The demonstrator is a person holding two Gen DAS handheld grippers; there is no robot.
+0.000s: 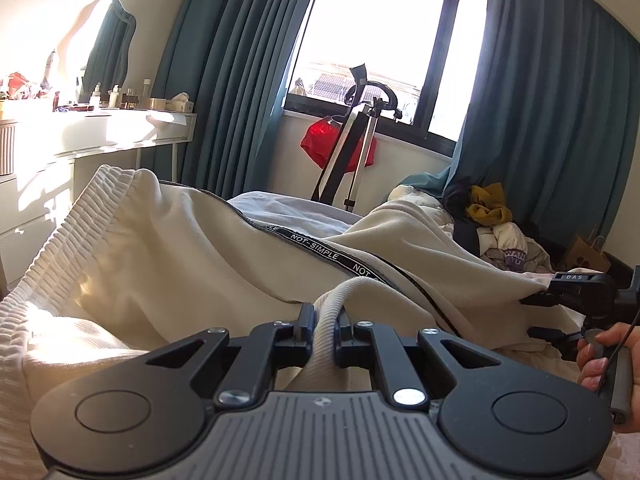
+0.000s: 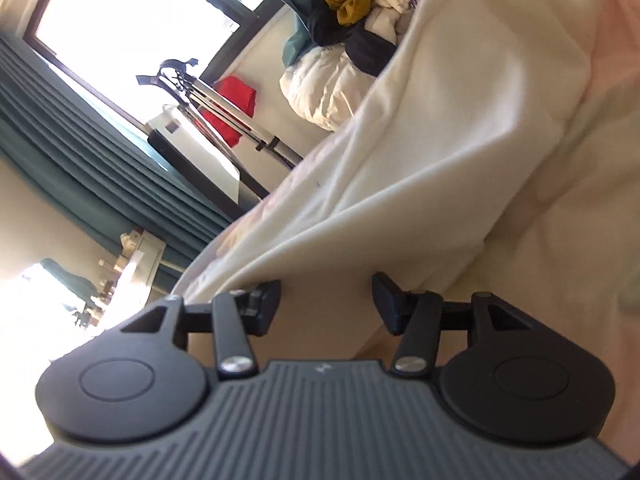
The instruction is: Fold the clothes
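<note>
The black left gripper is clamping together on a ribbed cream cuff of a cream knit pair of trousers, which is lying rumpled across the bed in front of it. To its right, the black right gripper, held in a hand, is standing with its jaws apart beside a draped fold of the same cloth; whether its pads are already touching fabric is hard to tell from the tilted, blurred view. The garment is looking soft, light and limp, likely to sag and slide, so the thick elastic waistband and the cuffs are offering the firmest holds. A black tape down the leg is reading "NOT-SIMPLE"; the right gripper's body is showing "DAS". A pile of other clothes is waiting beyond, near teal curtains.
</note>
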